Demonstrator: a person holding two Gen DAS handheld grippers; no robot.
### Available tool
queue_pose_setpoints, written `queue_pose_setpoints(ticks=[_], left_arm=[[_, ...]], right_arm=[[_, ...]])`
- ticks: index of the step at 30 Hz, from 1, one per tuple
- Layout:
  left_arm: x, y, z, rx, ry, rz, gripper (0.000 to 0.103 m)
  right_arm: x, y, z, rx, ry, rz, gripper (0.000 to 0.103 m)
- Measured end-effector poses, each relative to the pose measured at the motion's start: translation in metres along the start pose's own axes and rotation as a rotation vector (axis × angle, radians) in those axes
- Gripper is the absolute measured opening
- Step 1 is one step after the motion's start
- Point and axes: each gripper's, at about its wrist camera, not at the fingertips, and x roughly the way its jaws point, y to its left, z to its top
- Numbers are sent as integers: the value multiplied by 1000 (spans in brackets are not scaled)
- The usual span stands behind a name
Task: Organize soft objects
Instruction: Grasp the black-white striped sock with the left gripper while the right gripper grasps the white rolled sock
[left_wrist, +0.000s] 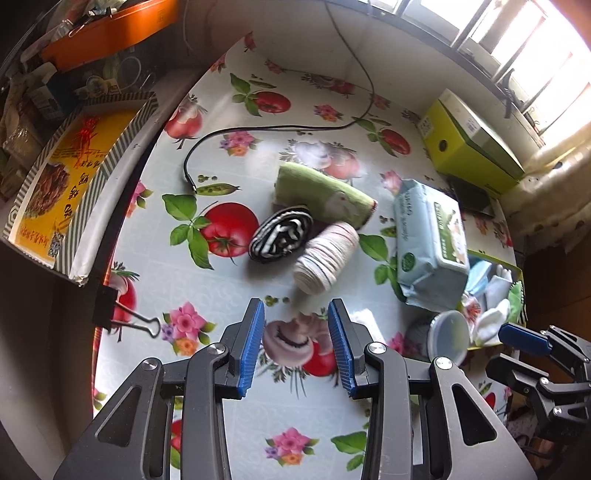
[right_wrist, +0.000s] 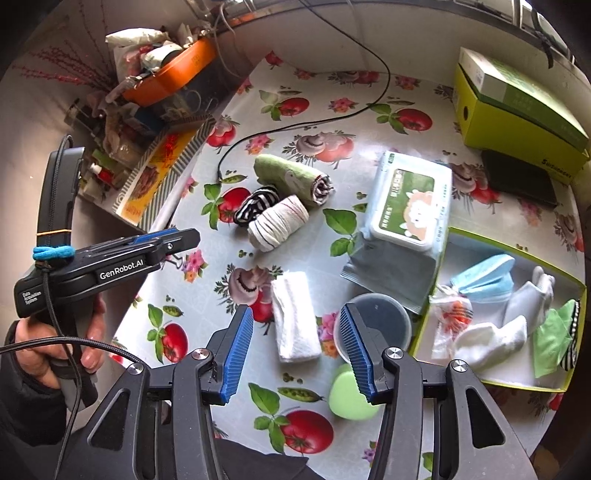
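your left gripper (left_wrist: 296, 345) hung with jaws apart and empty over the table (left_wrist: 229, 295). your right gripper (right_wrist: 296, 352) was likewise parted on nothing, the folded white cloth (right_wrist: 295, 317) below it, long axis running toward the far edge. mid-table, the green rolled towel (right_wrist: 291, 177), striped roll (right_wrist: 256, 210) and cream roll (right_wrist: 279, 223) lay touching, long axes slanted. the box (right_wrist: 517, 236) sat at the right edge.

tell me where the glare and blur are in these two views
Left wrist view: the window at top right is blown out white, a pale sheen lies on the tablecloth, and the striped sock roll looks smeared. Right wrist view: more evenly lit, with a bright patch on the cloth near the wipes pack; fisheye bends the table edge in both.
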Motion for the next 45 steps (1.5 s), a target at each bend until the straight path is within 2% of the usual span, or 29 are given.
queue_pose_setpoints(ticks=[7, 19, 25, 29, 31, 32, 35, 40, 45], left_arm=[[23, 18, 19, -6, 19, -4, 37], [87, 26, 58, 77, 66, -67, 37], [116, 25, 61, 108, 117, -81, 37], [122, 27, 56, 107, 119, -100, 37], [120, 26, 51, 105, 104, -114, 24], [119, 28, 48, 97, 102, -116, 18], [115, 35, 40, 49, 94, -128, 14], [105, 59, 30, -41, 69, -104, 13], [99, 81, 24, -84, 48, -58, 13]], right_arm=[[22, 6, 21, 30, 18, 27, 52], [60, 14, 43, 20, 95, 20, 53], [80, 13, 57, 39, 113, 22, 53], [94, 15, 67, 39, 126, 25, 53], [102, 16, 72, 52, 136, 32, 53], [108, 16, 75, 63, 144, 38, 53], [119, 18, 82, 67, 155, 42, 53], [139, 12, 91, 130, 180, 79, 53], [160, 6, 96, 216, 197, 123, 53]])
